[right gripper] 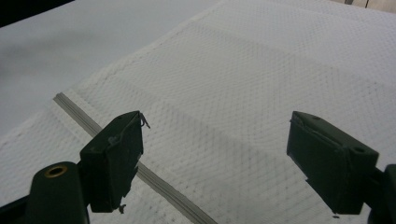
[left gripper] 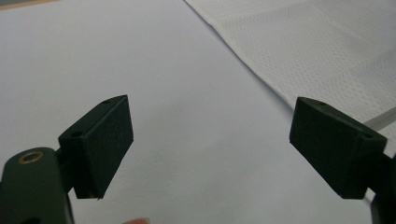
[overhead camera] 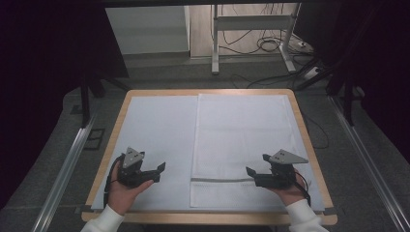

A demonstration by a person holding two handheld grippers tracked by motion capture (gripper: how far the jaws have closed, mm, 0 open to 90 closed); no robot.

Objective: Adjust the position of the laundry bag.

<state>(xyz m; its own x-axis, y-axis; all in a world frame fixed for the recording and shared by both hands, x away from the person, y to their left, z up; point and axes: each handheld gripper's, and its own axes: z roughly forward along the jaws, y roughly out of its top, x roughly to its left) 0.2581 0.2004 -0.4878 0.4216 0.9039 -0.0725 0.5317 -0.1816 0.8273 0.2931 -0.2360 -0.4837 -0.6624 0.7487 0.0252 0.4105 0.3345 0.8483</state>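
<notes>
A white waffle-weave towel (overhead camera: 241,145) lies flat over the right half of the table, with a grey stripe (overhead camera: 220,180) across its near end. My left gripper (overhead camera: 161,172) rests on the pale sheet (overhead camera: 159,130) left of the towel, jaws open and empty. My right gripper (overhead camera: 258,164) sits at the towel's near right edge, open with nothing between its jaws. In the left gripper view the left gripper (left gripper: 210,144) points across the sheet (left gripper: 177,70) toward the towel's edge (left gripper: 299,51). In the right gripper view the right gripper (right gripper: 215,158) hovers over the towel (right gripper: 261,70) and its stripe (right gripper: 159,182).
The wooden table rim (overhead camera: 116,125) frames the sheet. Metal rails (overhead camera: 67,164) run along both sides on the floor. Beyond the far edge stand a desk frame (overhead camera: 215,43) and loose cables (overhead camera: 270,43).
</notes>
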